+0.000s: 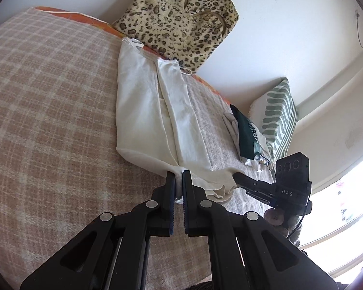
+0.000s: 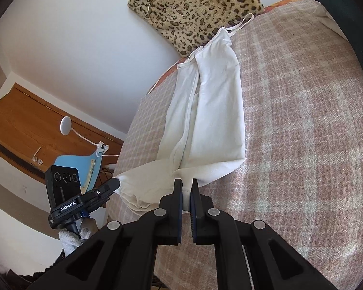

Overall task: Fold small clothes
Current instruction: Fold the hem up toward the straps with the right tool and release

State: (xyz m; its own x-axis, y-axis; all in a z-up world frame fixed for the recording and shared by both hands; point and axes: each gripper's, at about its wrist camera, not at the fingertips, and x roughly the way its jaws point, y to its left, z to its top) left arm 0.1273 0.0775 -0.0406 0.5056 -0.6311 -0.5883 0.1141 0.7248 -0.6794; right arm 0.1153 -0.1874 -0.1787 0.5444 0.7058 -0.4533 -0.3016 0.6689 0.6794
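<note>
**A:** Where is the garment, and who has hold of it?

**B:** A white strappy top [image 1: 142, 111] lies lengthwise on a bed covered by a pink-and-cream checked blanket [image 1: 48, 111]. Its sides are already folded inward into a long strip, with the straps at the far end near a leopard-print cushion [image 1: 179, 17]. The left gripper [image 1: 178, 181] has its fingers clamped together on the near hem. The right gripper [image 2: 187, 188] is likewise clamped on the hem, at a spot just beside.

**A:** How should the fold go?

**B:** Probably by carrying the hem up and over toward the straps. Both grips should rise level and together so the strip stays straight, and the inward-folded sides do not slip open. Set the hem down square with the top edge before loosening. A pile of other clothes [image 1: 244, 135] and a green striped pillow [image 1: 278, 118] lie well apart to the right.
</note>
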